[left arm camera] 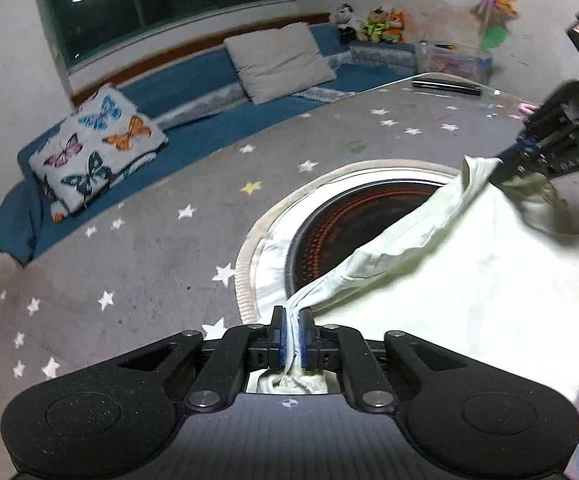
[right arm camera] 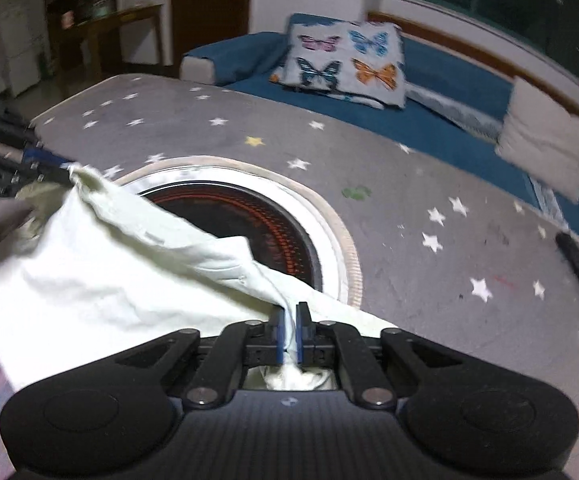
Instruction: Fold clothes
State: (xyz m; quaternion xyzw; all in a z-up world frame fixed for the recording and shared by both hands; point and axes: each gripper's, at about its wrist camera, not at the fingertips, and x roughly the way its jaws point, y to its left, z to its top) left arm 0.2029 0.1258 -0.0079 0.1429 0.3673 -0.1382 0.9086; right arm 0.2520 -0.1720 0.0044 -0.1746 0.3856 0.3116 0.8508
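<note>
— Grip status?
— Left gripper [left arm camera: 293, 330] and right gripper [right arm camera: 288, 326]: jaws pinching one edge of pale garment [left arm camera: 469, 280], at opposite ends.
— Location, purpose?
— Raised over counter [left arm camera: 149, 240] centre, above round burner [right arm camera: 249, 220]; edge held taut, presumably for squaring a fold.

Black grippers [left arm camera: 293, 320], blue finger pads [right arm camera: 279, 338]

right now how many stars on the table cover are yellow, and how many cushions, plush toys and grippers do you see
yellow stars: 1
cushions: 2, butterfly and grey
plush toys: 3
grippers: 2, left and right, both shut on the white cloth
total: 8
</note>
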